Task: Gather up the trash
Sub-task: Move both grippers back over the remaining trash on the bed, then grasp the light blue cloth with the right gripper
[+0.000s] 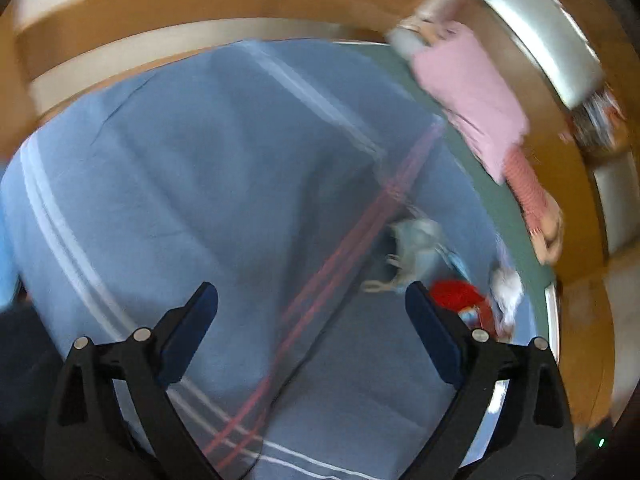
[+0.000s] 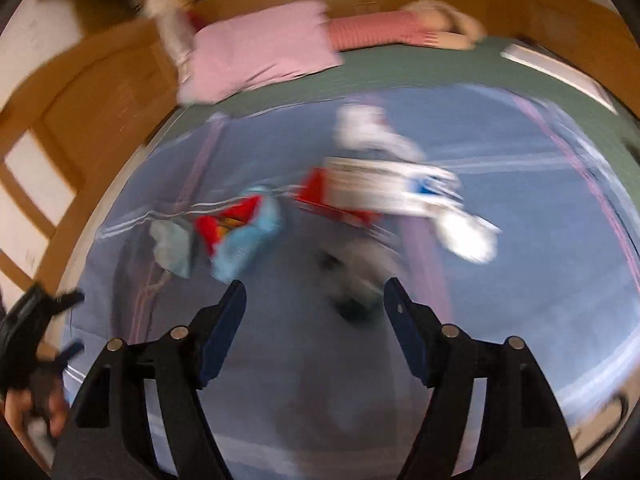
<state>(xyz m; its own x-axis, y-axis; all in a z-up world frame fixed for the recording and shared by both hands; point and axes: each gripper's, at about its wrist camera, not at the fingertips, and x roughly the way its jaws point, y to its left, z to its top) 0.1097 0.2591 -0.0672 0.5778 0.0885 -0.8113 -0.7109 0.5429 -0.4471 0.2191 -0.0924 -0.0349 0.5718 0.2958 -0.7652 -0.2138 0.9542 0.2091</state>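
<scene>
Trash lies on a blue striped blanket [image 1: 200, 184]. In the left wrist view a pale crumpled wrapper [image 1: 416, 248], a red wrapper [image 1: 456, 294] and a white scrap [image 1: 506, 292] sit ahead and to the right of my left gripper [image 1: 311, 294], which is open and empty. In the right wrist view my right gripper [image 2: 316, 288] is open. A blurred white crumpled piece [image 2: 356, 268] lies just ahead, near its right finger, with no pad pressing on it. Farther off are a red and white packet [image 2: 372, 188], a light blue wrapper [image 2: 248, 240] and another white scrap [image 2: 468, 236].
A pink pillow [image 2: 260, 48] and a red-striped soft thing [image 2: 380, 32] lie at the bed's far end on a green sheet [image 2: 400, 72]. Wooden furniture [image 2: 80, 92] flanks the bed. The left gripper [image 2: 70, 322], held by a hand [image 2: 24, 408], shows at lower left. Both views are motion-blurred.
</scene>
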